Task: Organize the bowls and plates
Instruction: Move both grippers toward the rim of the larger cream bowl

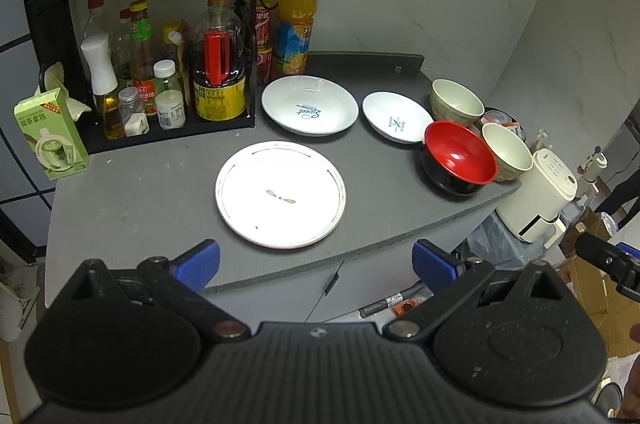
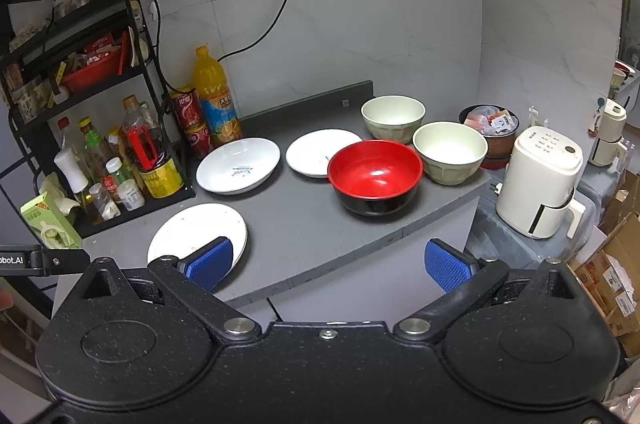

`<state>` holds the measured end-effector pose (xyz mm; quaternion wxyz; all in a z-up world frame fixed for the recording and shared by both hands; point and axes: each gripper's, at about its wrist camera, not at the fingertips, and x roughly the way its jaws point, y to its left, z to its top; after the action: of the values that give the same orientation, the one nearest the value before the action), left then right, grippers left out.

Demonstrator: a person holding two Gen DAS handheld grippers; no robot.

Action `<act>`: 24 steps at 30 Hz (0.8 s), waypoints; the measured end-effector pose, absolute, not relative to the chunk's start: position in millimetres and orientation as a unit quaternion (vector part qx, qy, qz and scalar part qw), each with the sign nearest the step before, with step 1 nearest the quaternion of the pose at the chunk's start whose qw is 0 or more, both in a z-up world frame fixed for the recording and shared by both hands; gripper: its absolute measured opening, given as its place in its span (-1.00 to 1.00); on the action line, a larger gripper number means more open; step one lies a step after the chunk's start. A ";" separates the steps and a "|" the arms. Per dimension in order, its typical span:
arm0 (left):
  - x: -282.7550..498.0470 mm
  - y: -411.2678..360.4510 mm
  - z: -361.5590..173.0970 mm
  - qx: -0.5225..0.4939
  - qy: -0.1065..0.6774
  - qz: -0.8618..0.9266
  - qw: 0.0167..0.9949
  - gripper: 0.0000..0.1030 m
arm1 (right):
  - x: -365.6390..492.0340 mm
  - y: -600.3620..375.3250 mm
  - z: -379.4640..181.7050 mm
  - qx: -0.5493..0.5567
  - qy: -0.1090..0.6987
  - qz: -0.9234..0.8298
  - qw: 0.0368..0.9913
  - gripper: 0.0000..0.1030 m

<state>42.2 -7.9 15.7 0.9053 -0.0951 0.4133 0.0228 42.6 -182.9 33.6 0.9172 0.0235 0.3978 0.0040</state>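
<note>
Flat plate (image 1: 280, 194), counter's (image 1: 160, 184) near edge: stiff, glazed, slippery, breakable; I take its rim. Red bowl (image 2: 375, 175), right, beside pale bowls (image 2: 450, 152): probably light; pinch wall. My left claw (image 1: 316, 264) and right claw (image 2: 330, 264): both spread, empty.

I see 3 white plates: flat plate (image 1: 280, 194) nearest, deep plate w/ blue script (image 1: 310, 105) behind, smaller plate (image 1: 396, 116) right. Red-inside black bowl (image 1: 458, 158) upright beside 2 cream bowls (image 1: 457, 103) (image 1: 507, 151).

red bowl (image 2: 375, 171), plates, right gripper (image 2: 327, 262) spread
</note>
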 end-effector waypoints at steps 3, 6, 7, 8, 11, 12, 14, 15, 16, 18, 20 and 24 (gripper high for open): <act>54.0 -8.5 15.8 -0.096 0.414 0.022 0.905 0.97 | 52.7 -186.1 31.7 0.029 0.400 0.010 0.916 1.00; 66.7 -9.3 15.1 -0.102 0.413 0.020 0.905 0.97 | 63.6 -189.0 28.0 0.029 0.403 0.009 0.915 1.00; 71.3 -8.9 14.6 -0.105 0.413 0.018 0.904 0.97 | 67.3 -189.6 26.5 0.030 0.404 0.008 0.914 1.00; 76.3 -9.0 13.9 -0.108 0.413 0.018 0.904 0.97 | 71.4 -190.8 24.7 0.030 0.405 0.007 0.914 1.00; 90.9 -9.8 10.3 -0.105 0.418 0.020 0.902 0.97 | 84.5 -193.2 18.6 0.030 0.410 0.006 0.912 1.00; 95.3 -10.4 8.9 -0.106 0.419 0.020 0.902 0.97 | 88.8 -194.1 16.6 0.030 0.411 0.006 0.911 1.00; 105.5 -10.6 6.4 -0.109 0.420 0.014 0.901 0.96 | 97.0 -196.1 12.2 0.030 0.412 0.010 0.910 1.00; 111.2 -10.8 5.3 -0.110 0.420 0.012 0.901 0.96 | 100.3 -197.2 10.7 0.031 0.412 0.010 0.911 1.00; 115.9 -11.2 4.4 -0.109 0.420 0.011 0.901 0.96 | 104.7 -198.4 8.8 0.031 0.413 0.009 0.910 1.00; 127.7 -11.7 2.6 -0.111 0.417 0.007 0.902 0.96 | 113.4 -200.0 4.6 0.027 0.414 0.005 0.910 1.00; 141.5 -12.8 0.8 -0.114 0.417 0.002 0.902 0.96 | 123.0 -201.8 0.7 0.029 0.415 0.006 0.909 1.00; 167.9 -19.2 -2.9 -0.108 0.418 -0.012 0.902 0.96 | 141.9 -205.4 -5.5 0.035 0.418 -0.001 0.908 1.00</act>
<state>167.9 -19.2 -2.9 0.9020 -0.1084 0.4178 -0.0120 141.9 -205.4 -5.5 0.9076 0.0346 0.4184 -0.0013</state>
